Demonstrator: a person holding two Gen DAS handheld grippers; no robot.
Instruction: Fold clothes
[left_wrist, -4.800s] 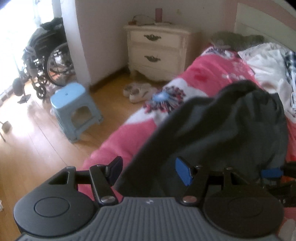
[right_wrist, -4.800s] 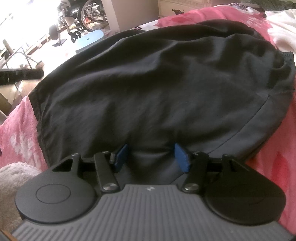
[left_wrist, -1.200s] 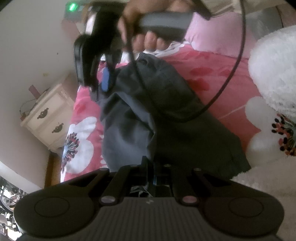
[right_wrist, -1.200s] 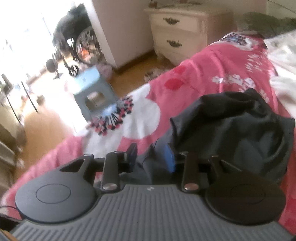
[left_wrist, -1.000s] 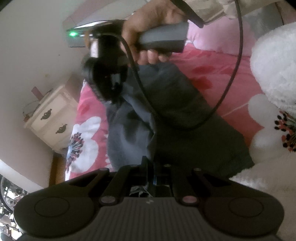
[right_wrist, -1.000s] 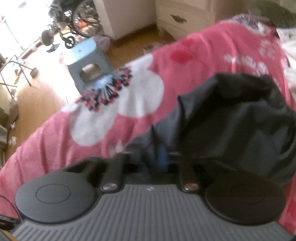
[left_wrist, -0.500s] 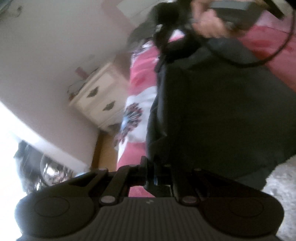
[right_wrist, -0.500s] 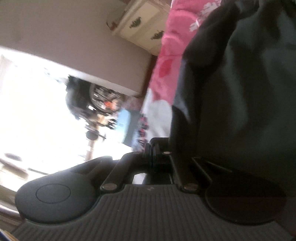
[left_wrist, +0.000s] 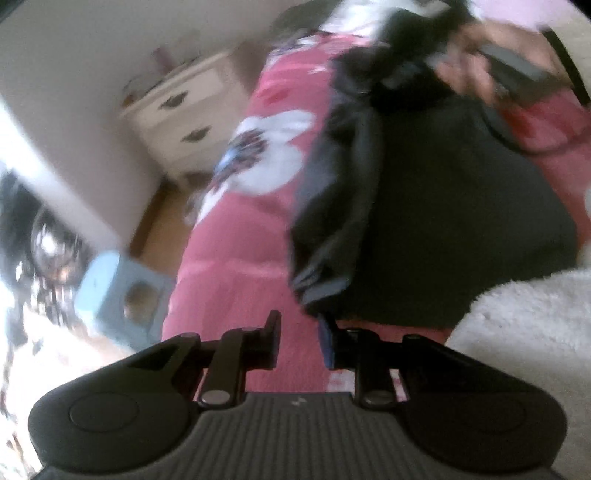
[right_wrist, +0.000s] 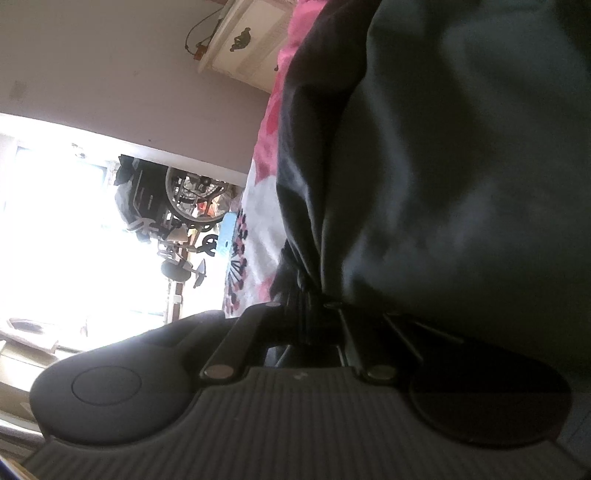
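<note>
A dark grey garment (left_wrist: 424, 206) lies folded over on the pink flowered bedspread (left_wrist: 236, 266). My left gripper (left_wrist: 299, 341) stands open just short of the garment's near edge, nothing between its fingers. At the far end of the garment a hand holds the right gripper (left_wrist: 406, 70), blurred. In the right wrist view the garment (right_wrist: 443, 147) fills the frame and my right gripper (right_wrist: 306, 299), rolled on its side, is shut on a bunched edge of it.
A white fluffy blanket (left_wrist: 524, 325) lies at the near right. Beside the bed stand a cream nightstand (left_wrist: 177, 114) and a light blue stool (left_wrist: 122, 295) on the wood floor. A wheelchair (right_wrist: 173, 199) is by the bright doorway.
My left gripper has opened, let go of the garment and drawn back. The right gripper stays shut on the garment's edge, rolled on its side.
</note>
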